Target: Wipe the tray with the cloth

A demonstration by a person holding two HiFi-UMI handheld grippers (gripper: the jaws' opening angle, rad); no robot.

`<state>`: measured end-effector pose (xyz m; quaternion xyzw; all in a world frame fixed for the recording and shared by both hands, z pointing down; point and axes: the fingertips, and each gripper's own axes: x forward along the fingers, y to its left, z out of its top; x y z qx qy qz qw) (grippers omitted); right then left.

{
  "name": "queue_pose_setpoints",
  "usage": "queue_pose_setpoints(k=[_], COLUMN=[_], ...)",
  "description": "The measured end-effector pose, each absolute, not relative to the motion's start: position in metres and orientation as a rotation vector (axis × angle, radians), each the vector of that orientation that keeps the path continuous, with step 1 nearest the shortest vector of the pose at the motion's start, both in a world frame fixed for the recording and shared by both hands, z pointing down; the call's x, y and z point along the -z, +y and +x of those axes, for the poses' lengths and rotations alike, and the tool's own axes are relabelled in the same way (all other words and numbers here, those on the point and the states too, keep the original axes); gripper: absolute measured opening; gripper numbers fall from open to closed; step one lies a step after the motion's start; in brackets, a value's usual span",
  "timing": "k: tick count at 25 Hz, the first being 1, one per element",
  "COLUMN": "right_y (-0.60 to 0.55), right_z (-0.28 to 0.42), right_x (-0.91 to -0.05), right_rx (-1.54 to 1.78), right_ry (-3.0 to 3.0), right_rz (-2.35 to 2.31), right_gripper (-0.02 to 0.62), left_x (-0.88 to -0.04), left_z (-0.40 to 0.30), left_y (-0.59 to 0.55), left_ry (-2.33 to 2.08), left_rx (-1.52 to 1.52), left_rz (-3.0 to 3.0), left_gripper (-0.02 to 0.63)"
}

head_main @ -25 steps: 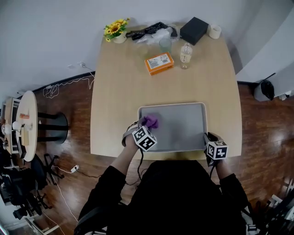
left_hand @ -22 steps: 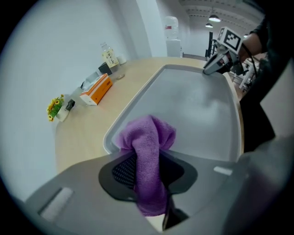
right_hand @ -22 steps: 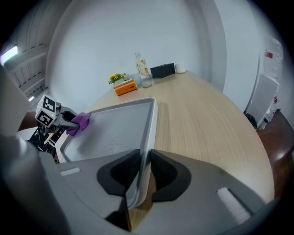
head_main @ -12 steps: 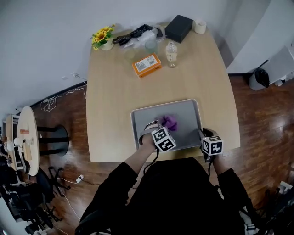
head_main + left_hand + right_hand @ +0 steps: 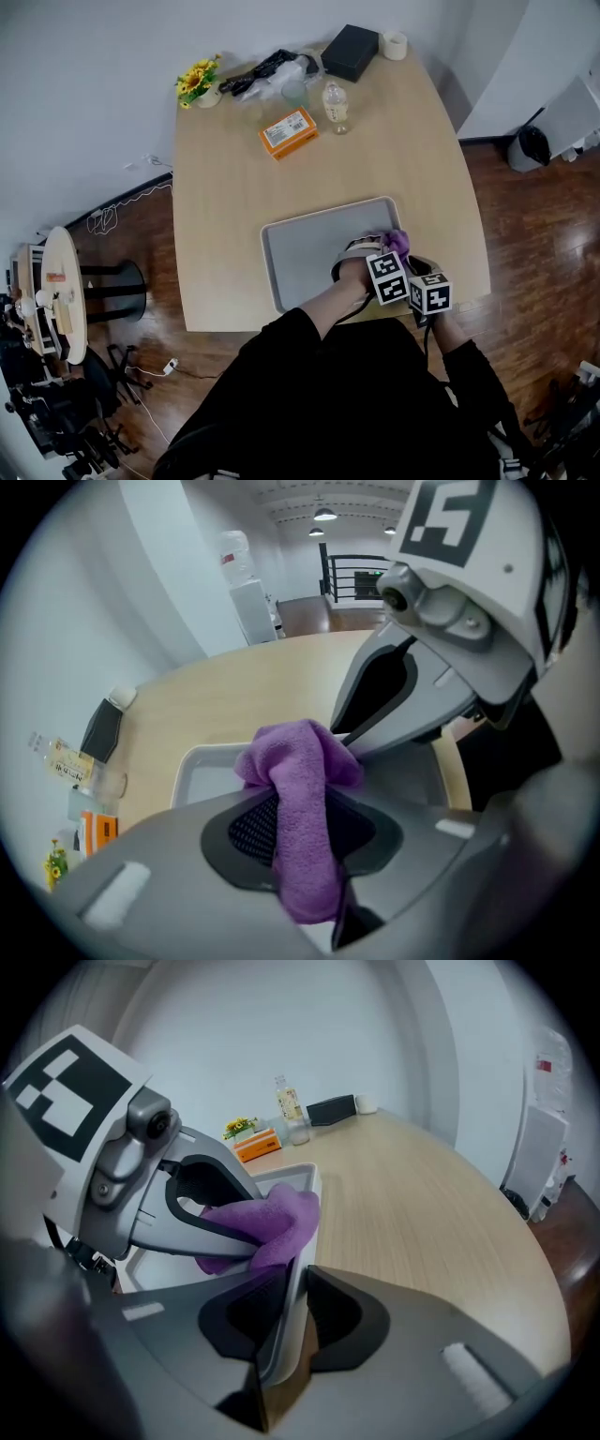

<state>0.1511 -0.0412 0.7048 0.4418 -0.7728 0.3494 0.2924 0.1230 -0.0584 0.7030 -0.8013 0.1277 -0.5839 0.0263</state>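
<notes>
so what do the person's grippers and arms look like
The left gripper and right gripper are light grey plastic with black textured pads, and each carries a white cube with black square markers. The person wears black long sleeves.

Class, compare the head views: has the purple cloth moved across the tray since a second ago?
Yes. The purple cloth has travelled from the left end of the tray to its right edge.

Bright, even indoor light, with fisheye warp in both gripper views.
Ceiling lamps (image 5: pixel 323 515) glow in the left gripper view, and the wooden floor (image 5: pixel 525 216) carries a soft sheen. Shadows are faint. Both gripper views darken at the corners; the cloth (image 5: pixel 300 789) is sharp, while the near jaws blur.
</notes>
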Motion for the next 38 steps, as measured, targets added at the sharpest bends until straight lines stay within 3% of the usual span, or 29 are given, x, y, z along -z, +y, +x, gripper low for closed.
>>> queue_pose_setpoints(k=[5,13,17,22,32,38], right_y=[-0.041,-0.042,-0.042,-0.041,-0.042,-0.043], right_z=[0.153,0.153,0.151,0.147,0.147,0.15], right_x=[-0.708,-0.708,-0.709,-0.706,-0.705,-0.706], right_rx=[-0.916,-0.906,-0.905,-0.91,-0.929,-0.958], right_ry=[-2.051,-2.039,-2.033,-2.03,-2.065,-2.086], right_rz=[1.153,1.145,1.141,1.163,1.185,1.199], right_gripper=[0.074,0.074,0.074,0.074,0.074,0.074], left_x=[-0.703,-0.71,-0.71,-0.707,-0.7,-0.703], left_z=[0.063,-0.127,-0.166,-0.12,0.093,0.123], left_y=[-0.044,0.014,0.023,0.023,0.004,-0.003], left_ry=[0.5,0.767,0.879,0.734,0.332,0.25], left_rx=[1.835,1.921,1.927,1.896,1.74,1.736], left_rz=[-2.496,-2.488,-2.526,-2.518,-2.641,-2.631], left_gripper=[0.094,0.094,0.094,0.094,0.094,0.098])
